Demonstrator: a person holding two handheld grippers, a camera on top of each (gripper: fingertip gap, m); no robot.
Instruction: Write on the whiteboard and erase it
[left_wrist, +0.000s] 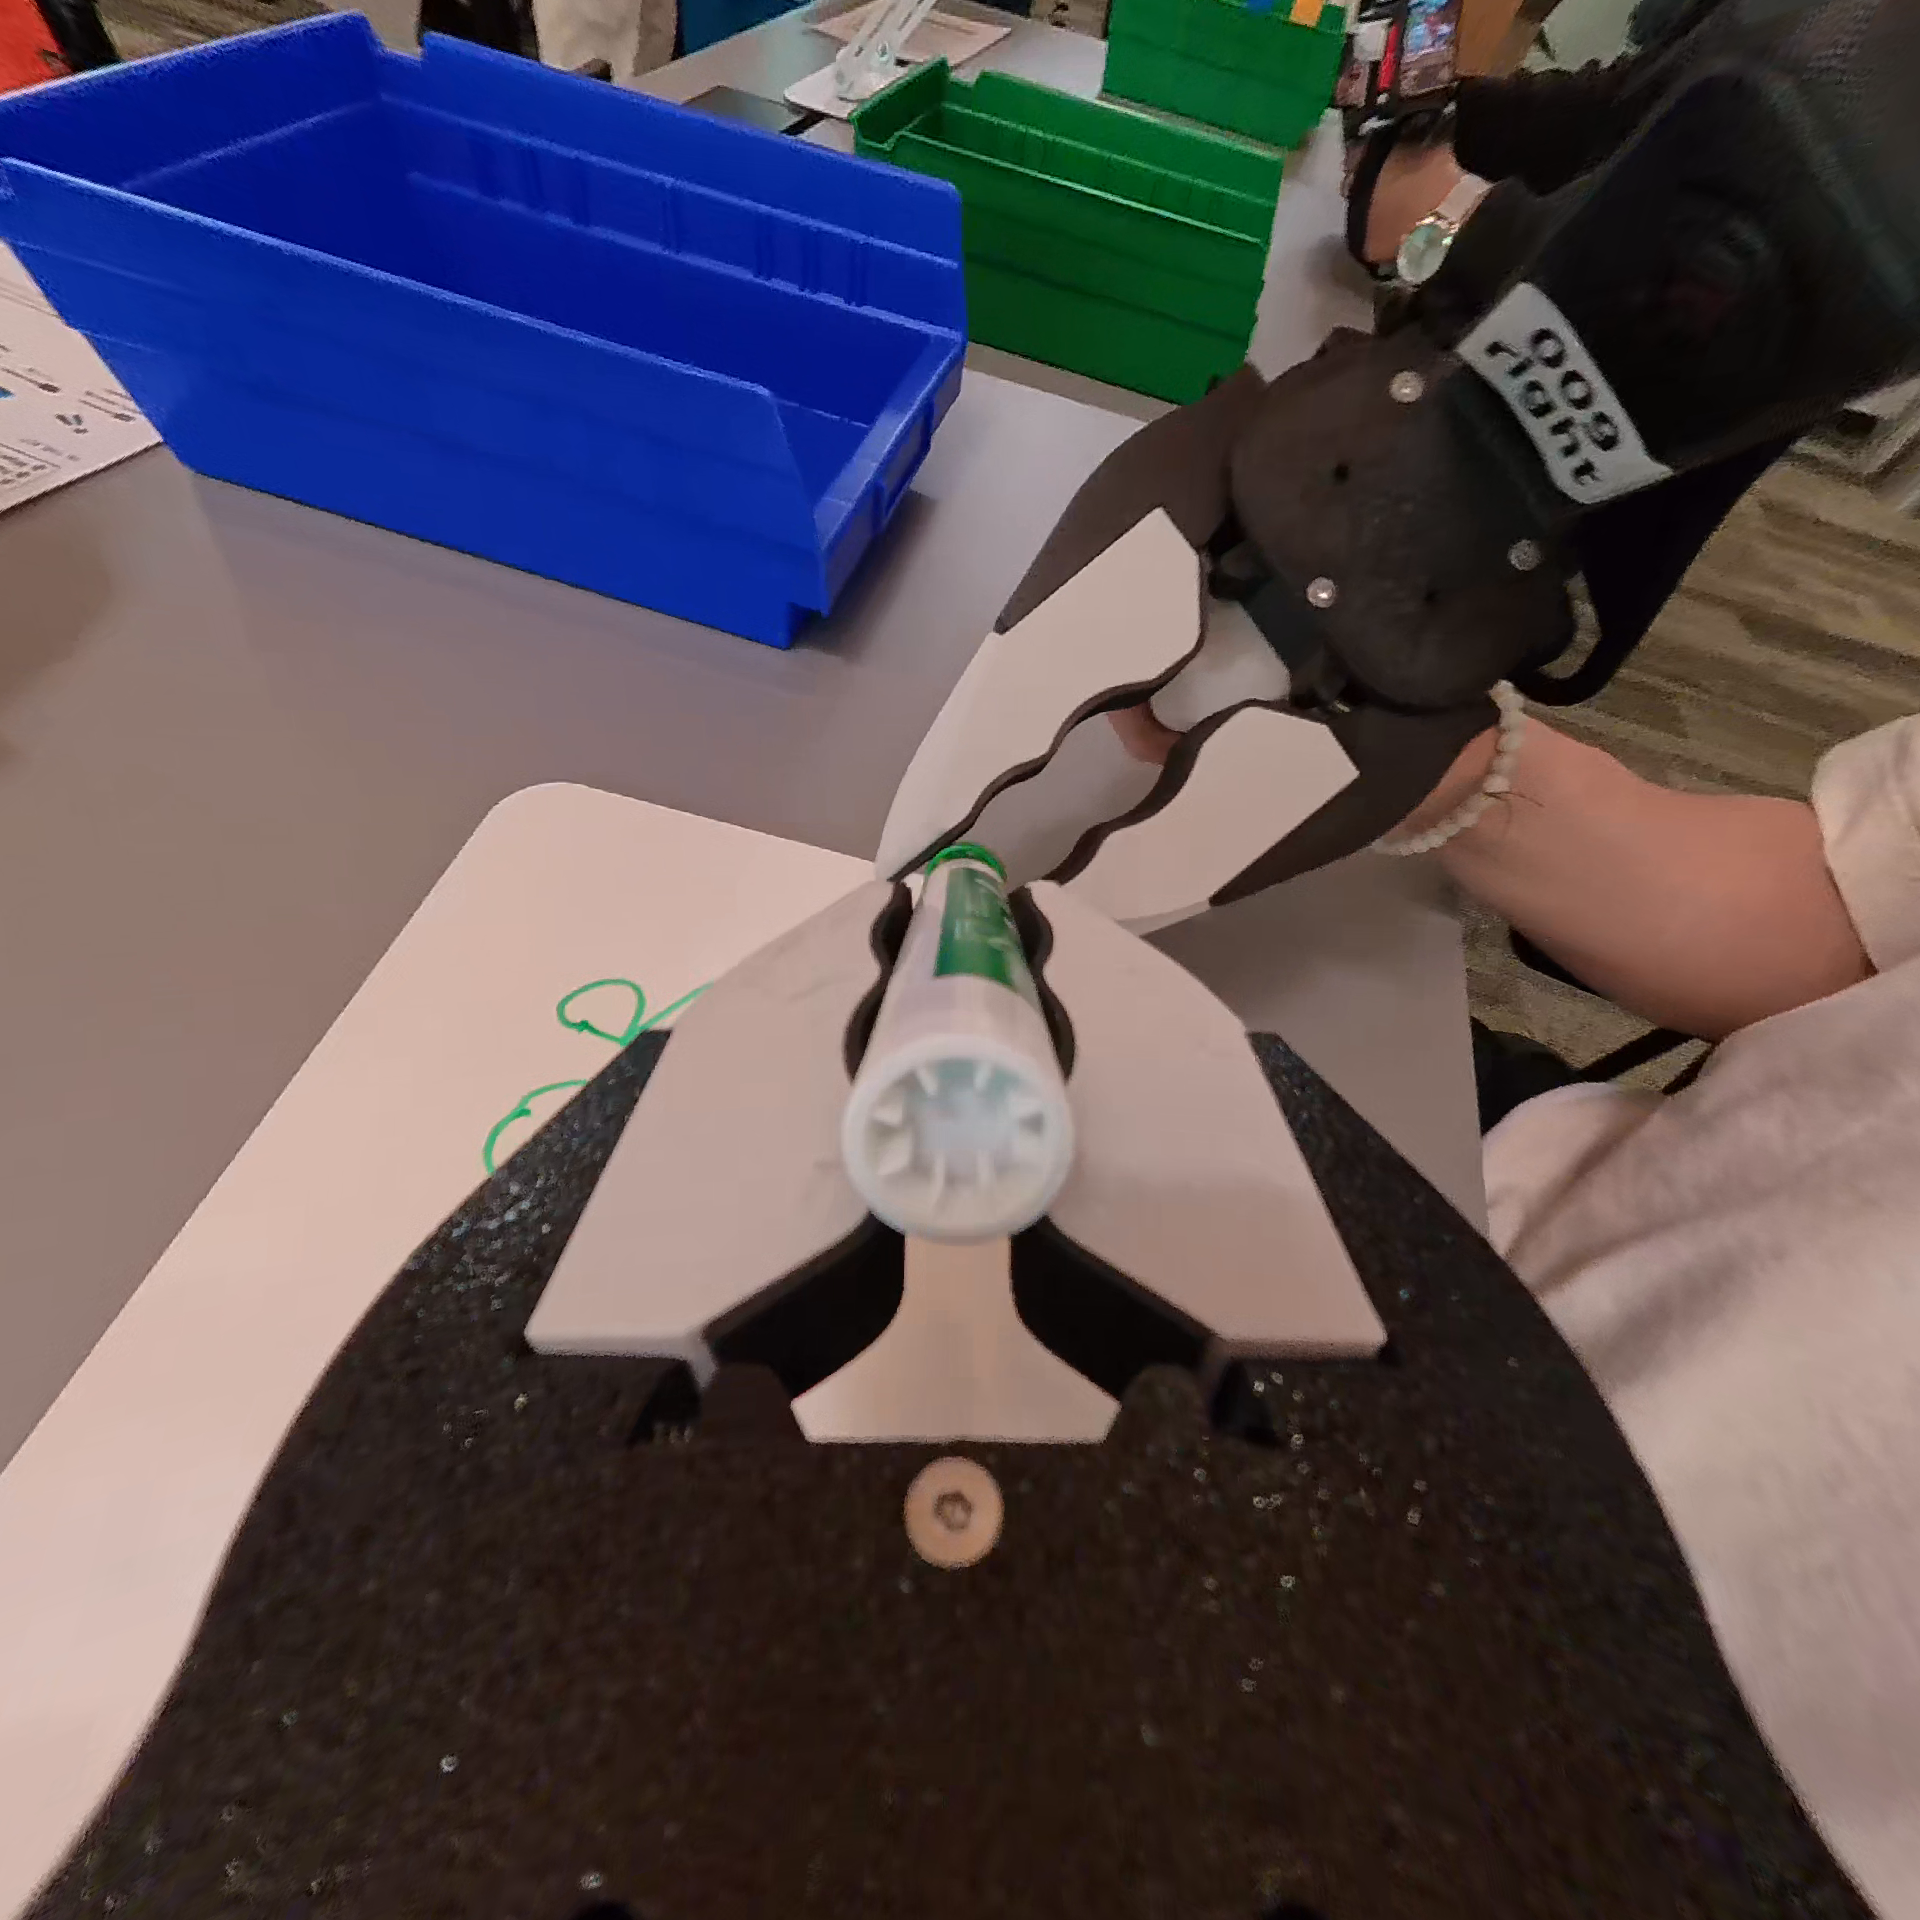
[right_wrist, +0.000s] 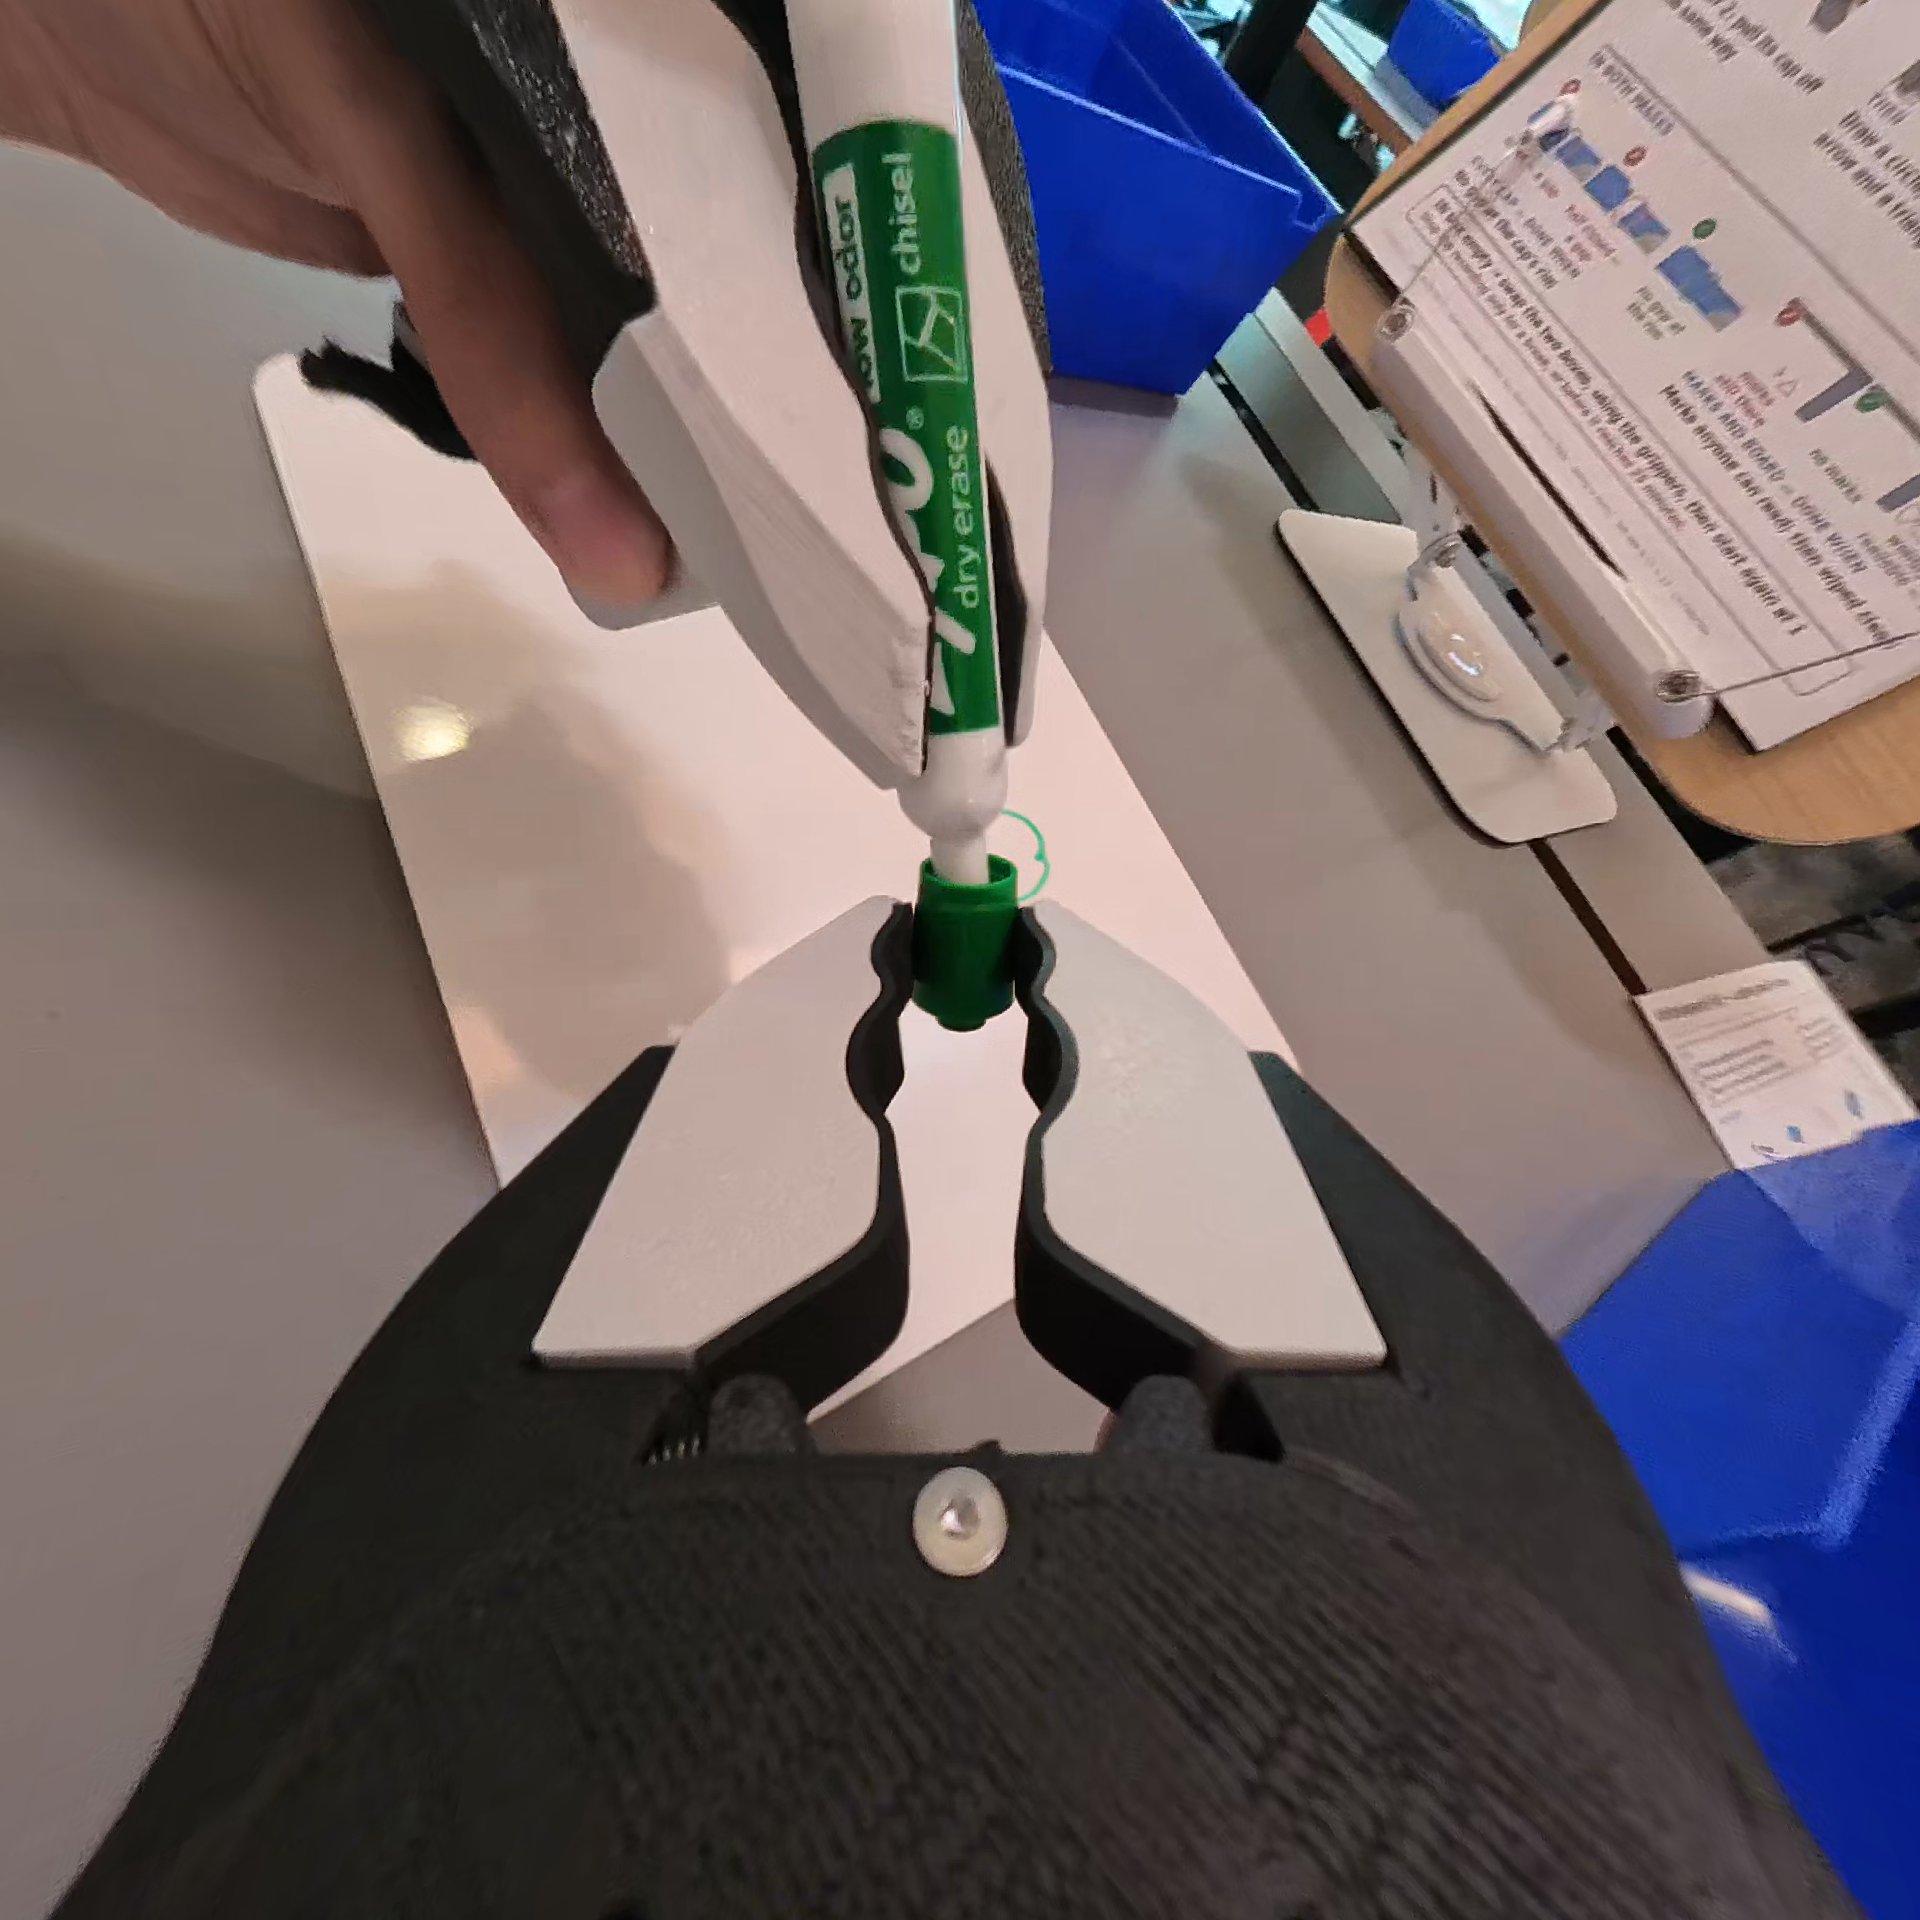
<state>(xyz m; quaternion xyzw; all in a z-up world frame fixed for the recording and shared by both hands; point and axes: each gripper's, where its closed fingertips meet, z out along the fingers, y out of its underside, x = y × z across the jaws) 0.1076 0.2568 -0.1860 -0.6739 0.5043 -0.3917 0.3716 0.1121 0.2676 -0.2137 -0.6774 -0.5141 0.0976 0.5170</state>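
My left gripper (left_wrist: 961, 899) is shut on a white marker with a green label (left_wrist: 961, 1039), its blunt end toward the camera. My right gripper (right_wrist: 961, 935) is shut on the marker's green cap (right_wrist: 964, 951). The marker's tip end sits in the mouth of the cap; the marker (right_wrist: 930, 457) comes down from above in the right wrist view. Both are held over a small whiteboard (left_wrist: 436, 1039) that lies on the grey table and bears green scribbles (left_wrist: 592, 1039). The right gripper (left_wrist: 940, 862) also shows in the left wrist view, meeting the marker's far end.
A blue bin (left_wrist: 499, 343) stands behind the whiteboard, green bins (left_wrist: 1101, 239) farther back. In the right wrist view an instruction sheet on a stand (right_wrist: 1662, 436) is at the right, with a blue bin (right_wrist: 1766, 1403) at the lower right. A person's forearm (left_wrist: 1662, 883) is at the right. The tips of both grippers are at nearly the same place.
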